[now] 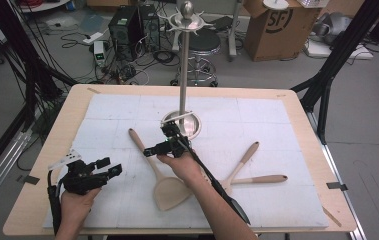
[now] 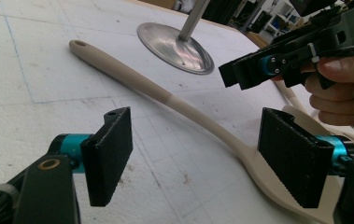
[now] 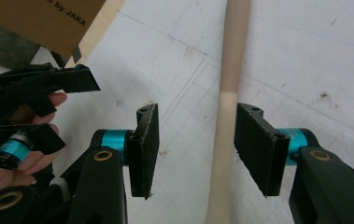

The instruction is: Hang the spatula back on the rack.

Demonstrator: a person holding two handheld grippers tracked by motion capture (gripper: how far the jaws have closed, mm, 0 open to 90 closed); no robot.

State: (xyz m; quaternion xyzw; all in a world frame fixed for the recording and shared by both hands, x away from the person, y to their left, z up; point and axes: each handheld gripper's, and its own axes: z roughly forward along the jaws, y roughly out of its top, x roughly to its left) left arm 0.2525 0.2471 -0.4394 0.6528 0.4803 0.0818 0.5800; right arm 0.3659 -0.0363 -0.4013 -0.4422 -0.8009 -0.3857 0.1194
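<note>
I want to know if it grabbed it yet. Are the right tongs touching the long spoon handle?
Apart. In the right gripper view the right tongs stand open around the spoon handle, with white table showing on both sides.

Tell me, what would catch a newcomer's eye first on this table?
Probably the tall steel stand rising from its round base at the middle of the white mat. In front of it lies a pale wooden spatula, with the right gripper poised open over its handle. The left gripper, also open, waits near the mat's left edge.
</note>
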